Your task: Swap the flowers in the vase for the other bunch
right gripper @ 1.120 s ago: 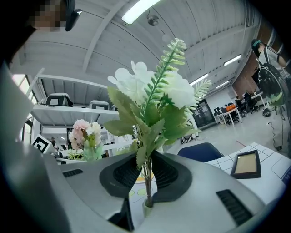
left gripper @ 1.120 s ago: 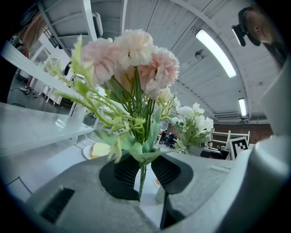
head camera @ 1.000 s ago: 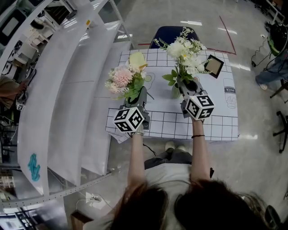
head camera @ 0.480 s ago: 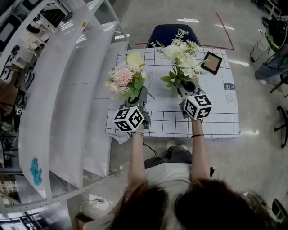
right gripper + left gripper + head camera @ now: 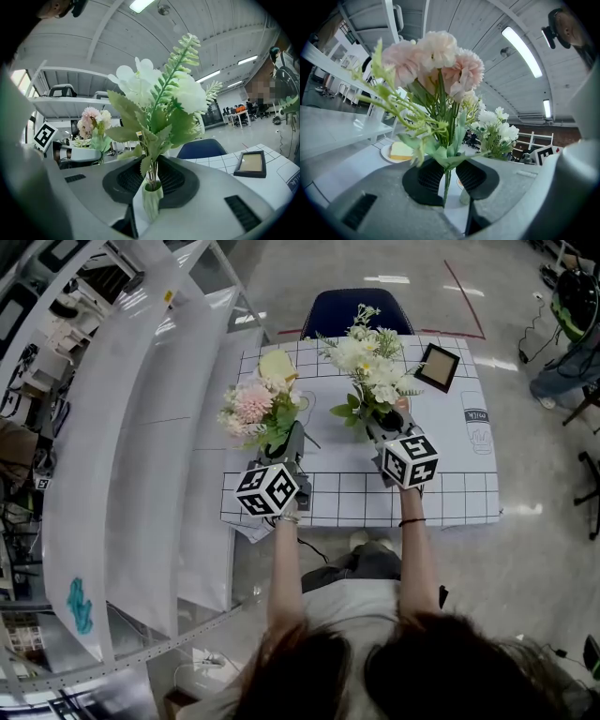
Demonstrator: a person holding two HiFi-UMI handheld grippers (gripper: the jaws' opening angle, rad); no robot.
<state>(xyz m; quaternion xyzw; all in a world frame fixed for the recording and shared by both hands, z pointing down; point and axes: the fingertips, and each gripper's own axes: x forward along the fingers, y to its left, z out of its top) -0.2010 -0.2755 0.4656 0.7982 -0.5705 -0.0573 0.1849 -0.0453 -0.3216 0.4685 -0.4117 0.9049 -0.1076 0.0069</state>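
Both grippers clamped on flower stems over the gridded table.

Head view: the left gripper (image 5: 292,437) holds the pink bunch (image 5: 251,407) upright above the left part of the table (image 5: 450,498). The right gripper (image 5: 380,425) holds the white bunch (image 5: 367,357) near the middle, with a framed picture (image 5: 438,367) off to the right. Left gripper view: jaws pinched on the pink bunch's thin green stems, blooms upright above them. Right gripper view: jaws closed on the white bunch's stems just above the pale green vase (image 5: 151,199), and the stems stand in its mouth.
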